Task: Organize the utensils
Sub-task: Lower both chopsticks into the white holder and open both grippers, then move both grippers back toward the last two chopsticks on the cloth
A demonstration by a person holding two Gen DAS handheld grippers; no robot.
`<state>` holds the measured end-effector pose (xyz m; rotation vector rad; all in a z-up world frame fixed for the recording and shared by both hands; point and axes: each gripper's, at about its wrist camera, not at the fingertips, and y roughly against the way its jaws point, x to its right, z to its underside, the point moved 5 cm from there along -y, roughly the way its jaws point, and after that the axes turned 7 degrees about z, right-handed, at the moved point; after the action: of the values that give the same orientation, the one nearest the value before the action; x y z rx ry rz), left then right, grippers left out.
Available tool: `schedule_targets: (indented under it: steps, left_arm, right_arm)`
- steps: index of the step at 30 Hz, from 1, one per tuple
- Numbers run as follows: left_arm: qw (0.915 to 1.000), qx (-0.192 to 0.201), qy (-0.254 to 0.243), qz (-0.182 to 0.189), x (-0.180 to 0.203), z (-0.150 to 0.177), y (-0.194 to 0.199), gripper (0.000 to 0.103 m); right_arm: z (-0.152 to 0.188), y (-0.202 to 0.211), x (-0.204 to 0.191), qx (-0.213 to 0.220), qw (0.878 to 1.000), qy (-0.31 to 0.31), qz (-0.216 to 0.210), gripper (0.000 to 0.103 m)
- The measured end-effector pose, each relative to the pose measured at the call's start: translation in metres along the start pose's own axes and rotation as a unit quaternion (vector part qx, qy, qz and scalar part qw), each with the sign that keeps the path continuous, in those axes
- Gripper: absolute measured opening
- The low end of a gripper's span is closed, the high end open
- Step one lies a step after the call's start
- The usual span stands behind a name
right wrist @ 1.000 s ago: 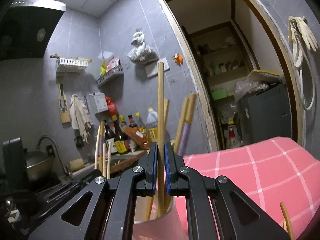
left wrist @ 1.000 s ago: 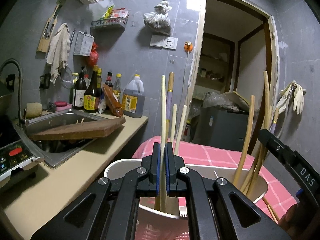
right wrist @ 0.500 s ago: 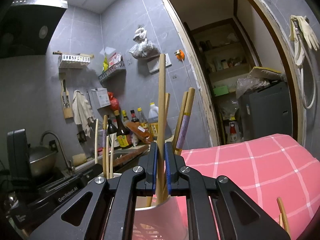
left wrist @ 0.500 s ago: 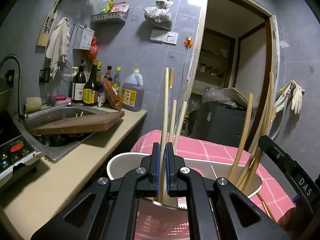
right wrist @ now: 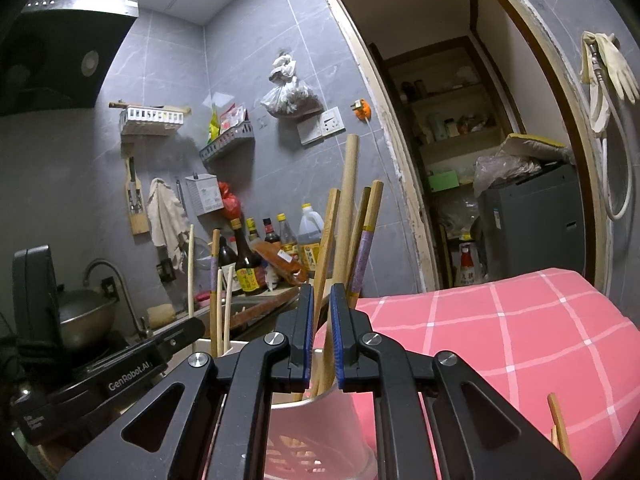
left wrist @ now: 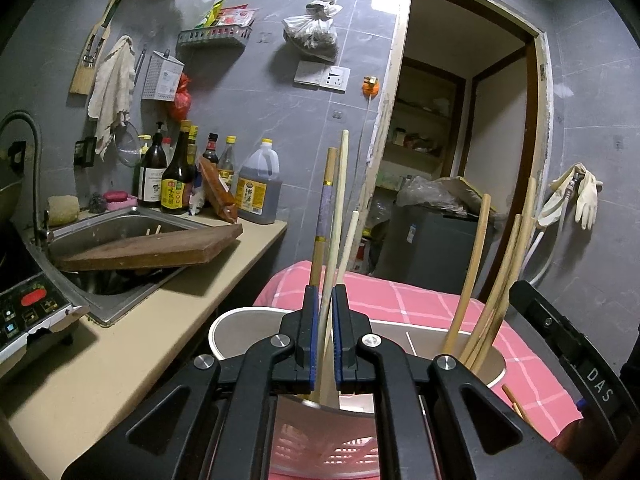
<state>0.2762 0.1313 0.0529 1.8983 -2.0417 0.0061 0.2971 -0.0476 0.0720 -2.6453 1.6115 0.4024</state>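
Observation:
A white utensil holder (left wrist: 224, 332) with a pink basket insert stands on pink checked cloth. My left gripper (left wrist: 326, 292) is shut on a pale wooden chopstick (left wrist: 340, 200) that stands in the holder's left compartment, beside a purple-banded chopstick (left wrist: 325, 208). Several bamboo chopsticks (left wrist: 472, 264) lean in the right compartment. My right gripper (right wrist: 320, 290) is over that side of the holder (right wrist: 320, 412), shut on a thick bamboo chopstick (right wrist: 347, 200) that leans right; other chopsticks (right wrist: 366, 240) stand around it. Each gripper's black body shows in the other's view.
A beige counter (left wrist: 120, 360) runs left, with a steel sink (left wrist: 120, 220), a wooden cutting board (left wrist: 152, 248) across it, sauce bottles (left wrist: 176, 176) and an induction cooker (left wrist: 28, 312). The pink checked cloth (right wrist: 500, 340) lies to the right. An open doorway (left wrist: 460, 140) lies beyond.
The chopstick in my right gripper stood upright and now leans to the right. In the left wrist view the purple-banded chopstick has shifted to the left of the pale one.

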Motion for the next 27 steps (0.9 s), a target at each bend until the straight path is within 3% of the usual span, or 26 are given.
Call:
schedule_targets:
  steps: [5,8,12,15,19,22,26,27]
  left_arm:
    - [1.0000,0.000,0.000,0.002,0.002,0.000,0.001,0.008]
    - [1.0000,0.001,0.001,0.007,0.004,-0.001,0.004,0.020]
    - [0.9999,0.006,0.000,0.012,0.011,-0.003,0.012,0.024]
    - [0.9998,0.010,0.001,0.020,0.019,-0.005,0.019,0.039]
    - [0.9994,0.016,0.000,0.032,0.035,-0.007,0.033,0.052]
    - [0.9989,0.020,0.002,0.042,0.048,-0.007,0.041,0.069]
    - [0.9978,0.021,0.000,0.063,0.069,-0.004,0.052,0.078]
    - [0.9973,0.021,-0.001,0.070,0.076,-0.002,0.054,0.085]
  right_arm:
    - [-0.001,0.004,0.001,0.001,1.000,0.003,-0.002,0.011]
    - [-0.003,0.013,0.004,0.004,1.000,0.002,-0.002,0.024]
    - [-0.008,0.029,0.009,0.008,1.000,0.008,0.002,0.024]
    - [-0.013,0.041,0.016,0.012,1.000,0.013,0.009,0.027]
    - [-0.020,0.067,0.031,0.023,0.999,0.016,0.020,0.049]
    - [-0.026,0.087,0.042,0.034,0.998,0.027,0.035,0.058]
    - [-0.033,0.117,0.060,0.052,0.996,0.040,0.058,0.076]
    - [-0.035,0.122,0.063,0.054,0.996,0.042,0.063,0.077]
